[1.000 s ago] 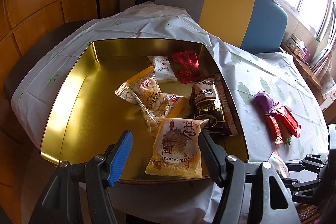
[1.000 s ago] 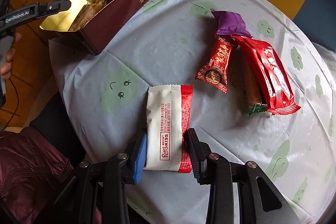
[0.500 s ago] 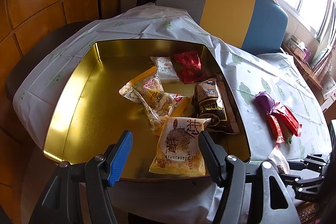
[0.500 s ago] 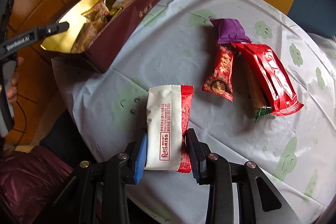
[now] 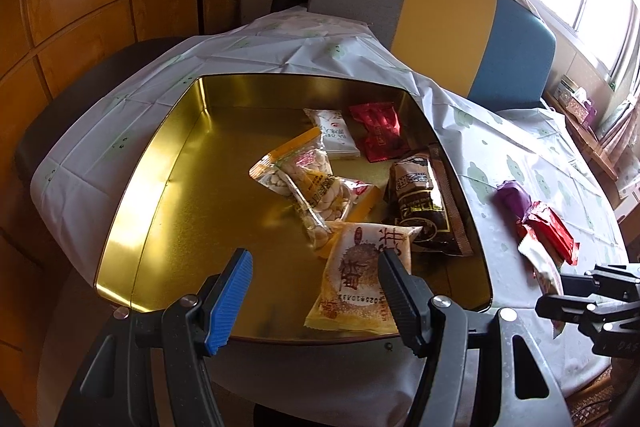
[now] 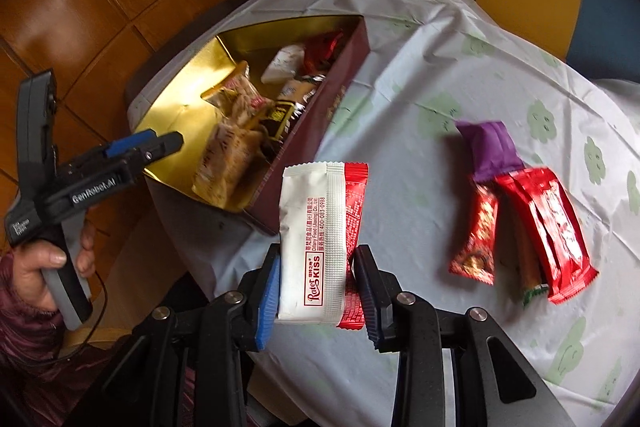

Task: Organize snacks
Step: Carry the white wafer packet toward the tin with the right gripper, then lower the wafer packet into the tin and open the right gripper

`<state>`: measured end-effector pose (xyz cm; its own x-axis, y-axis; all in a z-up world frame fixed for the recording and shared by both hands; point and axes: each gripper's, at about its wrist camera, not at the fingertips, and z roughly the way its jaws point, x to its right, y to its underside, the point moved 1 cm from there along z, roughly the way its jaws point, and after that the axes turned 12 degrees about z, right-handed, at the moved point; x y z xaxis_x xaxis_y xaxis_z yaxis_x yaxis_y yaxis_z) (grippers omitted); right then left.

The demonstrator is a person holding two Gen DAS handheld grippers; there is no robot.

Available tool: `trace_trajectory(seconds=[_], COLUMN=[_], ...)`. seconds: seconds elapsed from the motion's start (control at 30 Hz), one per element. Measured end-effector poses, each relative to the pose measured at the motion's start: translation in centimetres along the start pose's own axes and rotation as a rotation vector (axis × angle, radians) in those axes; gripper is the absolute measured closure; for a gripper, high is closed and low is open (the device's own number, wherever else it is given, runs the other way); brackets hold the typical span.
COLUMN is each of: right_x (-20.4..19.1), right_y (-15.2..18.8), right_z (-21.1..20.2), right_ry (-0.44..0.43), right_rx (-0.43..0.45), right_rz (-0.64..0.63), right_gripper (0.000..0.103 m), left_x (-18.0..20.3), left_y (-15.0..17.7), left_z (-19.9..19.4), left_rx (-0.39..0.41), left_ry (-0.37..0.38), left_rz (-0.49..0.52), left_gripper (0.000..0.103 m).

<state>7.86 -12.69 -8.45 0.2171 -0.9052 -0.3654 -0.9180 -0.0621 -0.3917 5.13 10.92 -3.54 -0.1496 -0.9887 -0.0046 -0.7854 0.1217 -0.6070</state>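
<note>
My right gripper (image 6: 318, 293) is shut on a white-and-red snack packet (image 6: 316, 239), held up off the tablecloth just right of the tin's dark red side. The gold-lined tin (image 5: 160, 187) holds several packets: a yellow one (image 5: 360, 283) at the near edge, a clear bag of nuts (image 5: 304, 187), a brown packet (image 5: 424, 203), a white one and a red one at the back. My left gripper (image 5: 316, 291) hovers open over the tin's near edge, nothing between its fingers. The left gripper (image 6: 140, 151) also shows in the right wrist view, held in a hand beside the tin (image 6: 320, 115).
On the tablecloth (image 6: 400, 99) to the right lie a purple packet (image 6: 488, 151), a small red packet (image 6: 478, 235) and a long red packet (image 6: 548, 231) over a green-tipped bar. A grey, yellow and blue chair back (image 5: 440, 3) stands behind the table. Wooden panels line the left wall.
My right gripper has lifted the white-and-red packet off the tablecloth and carried it up and left toward the tin. The left gripper has stayed nearly still over the tin.
</note>
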Motion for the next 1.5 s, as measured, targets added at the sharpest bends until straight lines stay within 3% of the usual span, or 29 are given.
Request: trace_trajectory(seconds=[0.4,0.6,0.83,1.37,1.43,1.5], right_x=[-4.9,-7.0,-7.6,-8.2,-8.3,-8.5], right_y=[-4.3,-7.2,-10.0,-5.9,-5.7,-5.8], right_z=[0.5,2.9,7.6,6.0,6.5,7.0], right_ry=[-0.053,-0.068,-0.012,-0.048,-0.041,-0.017], right_rx=[0.049,0.031,-0.008,-0.001,-0.011,-0.007], right_rz=[-0.029,0.003,0.059,-0.053,-0.060,-0.069], right_gripper=[0.067,0.066,0.063,0.060,0.064,0.077], left_x=[-1.3,-2.4,-3.1,-2.9,-2.8,-2.7], left_y=[0.3,0.6,0.9,0.8,0.8,0.7], left_z=[-0.2,-0.1,0.3,0.3,0.2,0.0], left_rx=[0.015,0.017,0.009,0.013,0.013,0.017], left_ry=[-0.015,-0.020,-0.018,-0.013,-0.011,-0.014], left_rz=[-0.038,-0.059,-0.075,-0.078,-0.076,-0.070], left_gripper=[0.037,0.037,0.037,0.037,0.037,0.037])
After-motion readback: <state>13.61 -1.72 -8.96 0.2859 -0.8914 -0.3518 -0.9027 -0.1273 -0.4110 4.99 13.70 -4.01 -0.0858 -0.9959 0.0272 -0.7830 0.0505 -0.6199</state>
